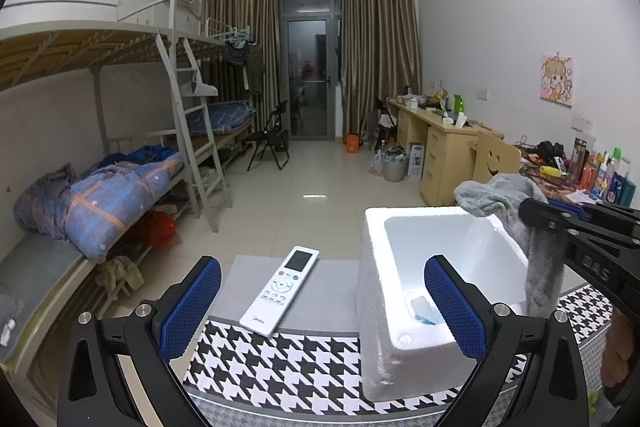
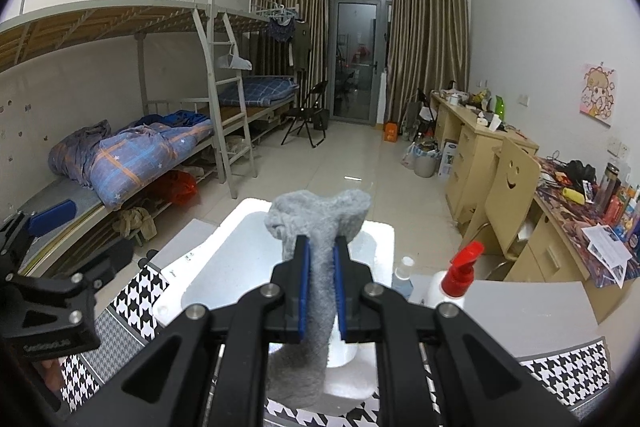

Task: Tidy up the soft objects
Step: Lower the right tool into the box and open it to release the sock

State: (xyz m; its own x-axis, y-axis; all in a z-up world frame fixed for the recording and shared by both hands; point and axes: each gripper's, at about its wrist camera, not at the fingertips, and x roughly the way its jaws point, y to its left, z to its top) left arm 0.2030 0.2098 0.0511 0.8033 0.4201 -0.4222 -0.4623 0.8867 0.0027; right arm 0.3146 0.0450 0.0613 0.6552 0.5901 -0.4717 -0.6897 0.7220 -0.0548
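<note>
Grey sock [image 2: 320,267] clamped in right tool [image 2: 320,255] above foam box [image 2: 224,267].

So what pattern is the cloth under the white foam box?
Black-and-white houndstooth on the cloth; clearest in the left wrist view.

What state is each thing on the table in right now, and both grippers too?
Grey sock: clamped in the right gripper, hanging over the box.
Foam box: open, no lid on it, a small blue item inside.
Remote control: lying flat, face up, left of the box.
Spray bottle: upright, cap on.
Left gripper: open, holding nothing.
Right gripper: shut on the sock.
</note>
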